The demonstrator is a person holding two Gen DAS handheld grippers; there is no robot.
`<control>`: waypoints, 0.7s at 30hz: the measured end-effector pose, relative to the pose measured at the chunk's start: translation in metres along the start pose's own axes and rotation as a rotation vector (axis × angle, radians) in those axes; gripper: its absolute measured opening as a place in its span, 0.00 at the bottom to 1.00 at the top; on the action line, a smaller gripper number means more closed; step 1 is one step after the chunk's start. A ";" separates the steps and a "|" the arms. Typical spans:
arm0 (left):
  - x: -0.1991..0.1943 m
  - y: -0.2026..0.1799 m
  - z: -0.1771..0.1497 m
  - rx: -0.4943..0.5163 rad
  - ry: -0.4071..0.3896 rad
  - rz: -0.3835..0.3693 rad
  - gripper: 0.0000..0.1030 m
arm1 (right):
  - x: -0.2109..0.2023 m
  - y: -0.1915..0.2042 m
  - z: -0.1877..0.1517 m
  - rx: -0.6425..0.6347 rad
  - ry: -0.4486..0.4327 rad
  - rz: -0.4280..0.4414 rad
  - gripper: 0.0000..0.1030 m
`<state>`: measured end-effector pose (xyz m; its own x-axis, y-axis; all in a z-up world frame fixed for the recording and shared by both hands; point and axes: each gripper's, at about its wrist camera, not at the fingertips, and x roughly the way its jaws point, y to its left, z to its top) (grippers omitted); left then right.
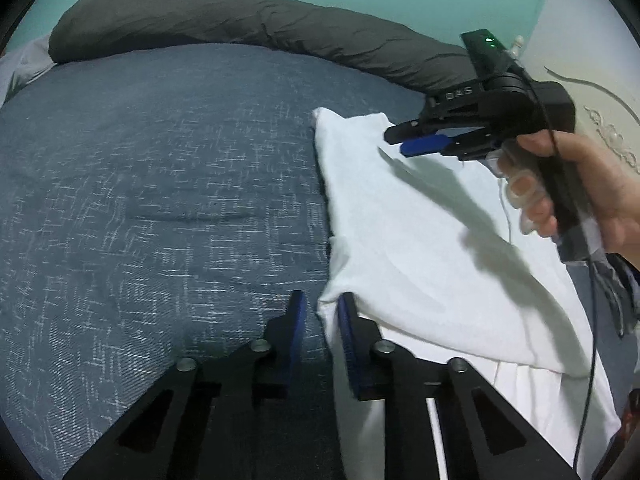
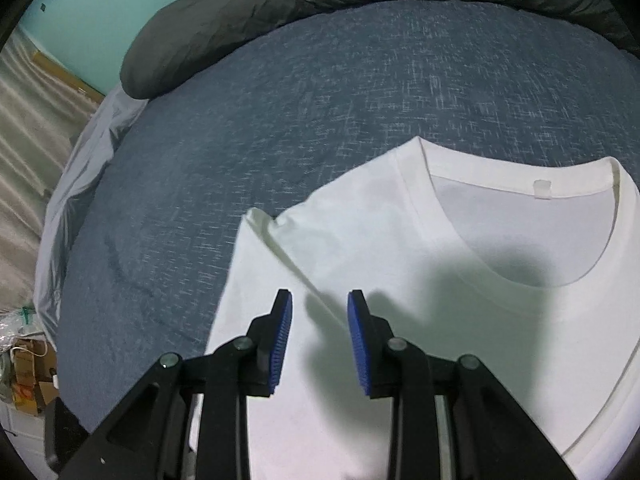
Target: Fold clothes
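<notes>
The white T-shirt lies flat on the blue bedspread, collar toward the far side, a sleeve already folded inward. The left gripper sits at the shirt's left edge, jaws narrowed with a corner of cloth at the right pad, though a firm pinch isn't clear. The right gripper hovers partly open over the shoulder, holding nothing. A thin bite could slip, dragging the fold crooked.

White T-shirt, flecked blue bedspread
</notes>
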<state>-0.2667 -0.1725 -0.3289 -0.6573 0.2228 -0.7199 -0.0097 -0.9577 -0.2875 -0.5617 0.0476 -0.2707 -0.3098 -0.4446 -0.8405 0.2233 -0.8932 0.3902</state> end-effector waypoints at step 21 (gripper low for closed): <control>-0.010 0.011 -0.013 -0.069 0.012 -0.022 0.03 | 0.013 0.005 0.001 -0.082 -0.054 -0.018 0.01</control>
<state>-0.2500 -0.1824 -0.3331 -0.6483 0.2461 -0.7205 0.0283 -0.9378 -0.3459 -0.5653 0.0371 -0.2791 -0.3631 -0.4334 -0.8248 0.2913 -0.8936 0.3414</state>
